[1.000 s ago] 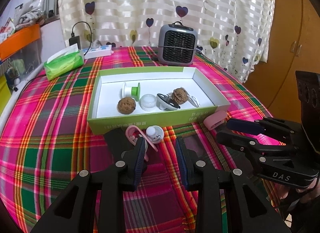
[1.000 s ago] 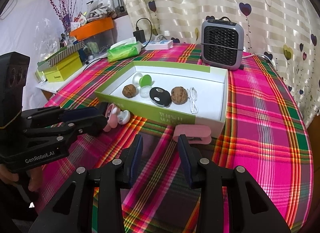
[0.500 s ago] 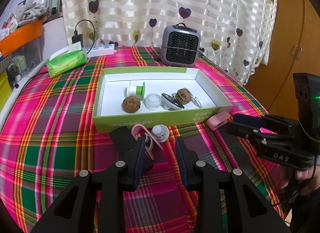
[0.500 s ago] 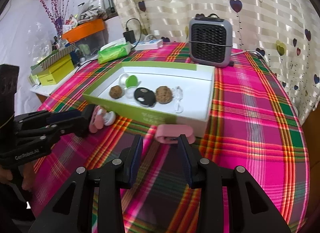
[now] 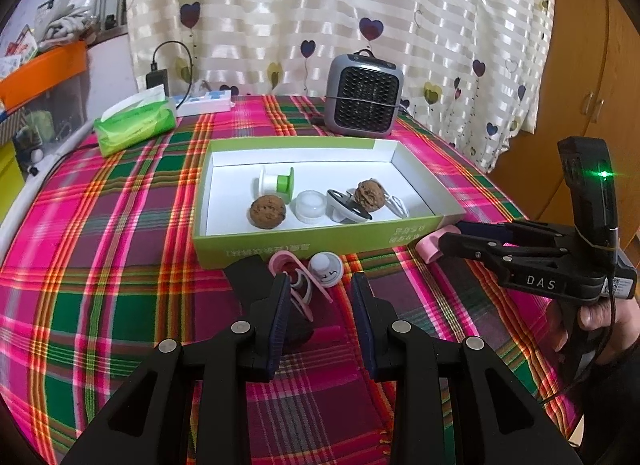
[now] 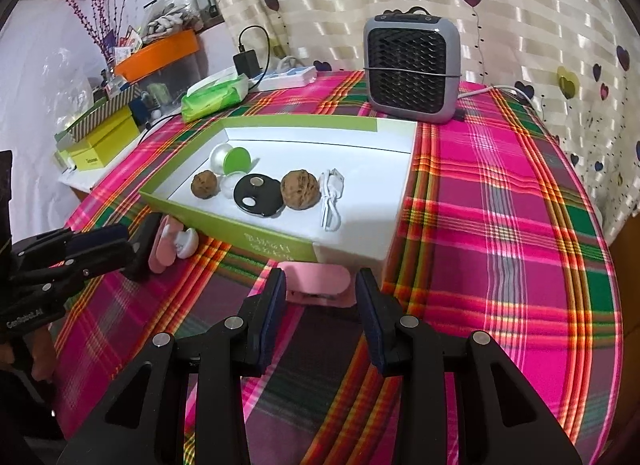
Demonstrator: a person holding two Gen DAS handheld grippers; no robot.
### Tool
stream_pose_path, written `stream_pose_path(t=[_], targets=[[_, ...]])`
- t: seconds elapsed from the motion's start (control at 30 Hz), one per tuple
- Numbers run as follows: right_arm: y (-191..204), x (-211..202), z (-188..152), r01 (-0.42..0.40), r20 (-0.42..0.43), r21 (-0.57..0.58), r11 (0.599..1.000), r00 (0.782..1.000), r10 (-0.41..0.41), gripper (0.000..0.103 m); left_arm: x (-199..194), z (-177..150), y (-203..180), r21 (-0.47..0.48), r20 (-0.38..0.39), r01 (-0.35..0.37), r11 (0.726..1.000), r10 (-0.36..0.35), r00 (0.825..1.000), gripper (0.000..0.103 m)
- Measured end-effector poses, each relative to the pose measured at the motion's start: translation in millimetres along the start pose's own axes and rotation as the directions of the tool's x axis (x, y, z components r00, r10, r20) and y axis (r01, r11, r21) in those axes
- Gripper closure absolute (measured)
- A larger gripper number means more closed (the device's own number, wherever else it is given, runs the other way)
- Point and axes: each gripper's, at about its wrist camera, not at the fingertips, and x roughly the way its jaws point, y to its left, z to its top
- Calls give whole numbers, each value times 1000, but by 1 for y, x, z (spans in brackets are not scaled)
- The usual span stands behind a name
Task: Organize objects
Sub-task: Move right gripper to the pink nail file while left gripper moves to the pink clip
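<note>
Moved closer over the last second: right claw point(image 6: 320, 297), now with the flat pink plastic clip point(image 6: 318, 279) sitting just ahead of its tips, between the two and not yet touched. Jaws of that claw apart, nothing pressed. Left claw point(image 5: 320, 297) unmoved, jaws apart as well, hovering just short of a pink looped trinket with a small white round cap point(image 5: 325, 268), which lies just ahead of and slightly left of its tips, hard against the front wall of the shallow green cardboard box with white lining point(image 5: 320, 243). Looks light, stiff and smooth, that pink clip: likely to skate on the plaid cloth of the surface point(image 6: 500, 225) if nudged from one side only, so best pinched across its narrow sides, both pads point(image 6: 272, 305) closing evenly. Lies close against the near right corner of the box, so little room beyond it; open cloth to the right of the right claw and behind it for backing off. Box wall low, easily cleared with a short lift forward; bare white floor in the right part of the box, beside the white cable point(image 6: 331, 201) and brown walnut point(image 6: 300, 189). Left claw well to the left, out of the way.
</note>
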Motion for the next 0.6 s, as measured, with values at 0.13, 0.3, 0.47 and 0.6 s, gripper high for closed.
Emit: stream_pose_path(t=[0.13, 0.3, 0.47, 0.6], targets=[[3, 1, 0, -27, -8, -15, 1000, 1000, 27, 65, -2, 0, 5, -10, 5, -10, 1000, 10, 1000, 74], [21, -3, -6, -97, -26, -72, 993, 995, 96, 65, -4, -1, 9, -20, 9, -19, 1000, 19, 1000, 74], [42, -6, -14, -165, -61, -135, 977, 985, 159, 65, -4, -2, 10, -23, 9, -21, 1000, 21, 1000, 74], [47, -13, -13, -127, -25, -169, 977, 992, 125, 65, -2, -1, 8, -5, 4, -18, 1000, 18, 1000, 74]])
